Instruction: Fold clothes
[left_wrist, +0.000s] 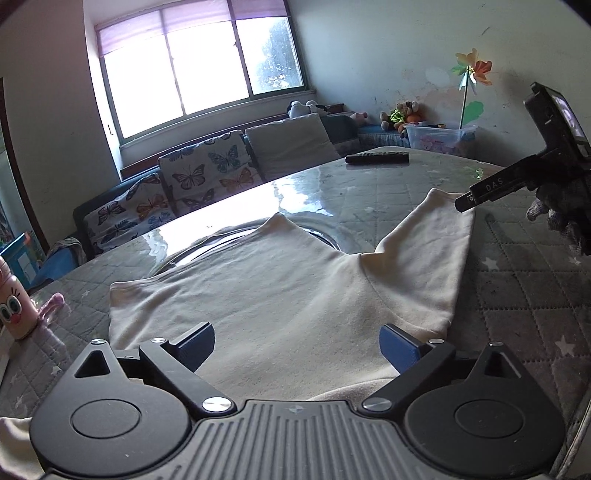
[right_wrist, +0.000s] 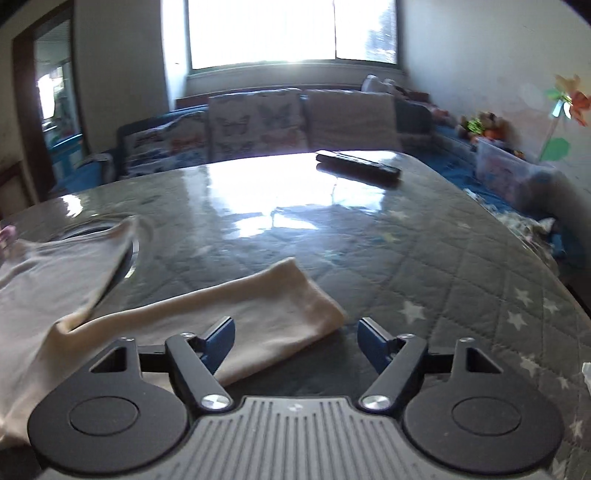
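Cream garment (left_wrist: 266, 295) lies spread flat at frame centre on table (left_wrist: 517, 295), sleeve (right_wrist: 258, 314) out toward right, unfolded; left gripper (left_wrist: 297, 347) & right gripper (right_wrist: 296, 341) both wide, empty.

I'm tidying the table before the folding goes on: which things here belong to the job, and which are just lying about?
Belongs to the job:
- cream garment, spread flat
- its sleeve, stretched toward the right claw
- left claw, open over the garment

Just lying about:
- black remote at the far edge
- pink cartoon bottle
- clear toy box beyond the table
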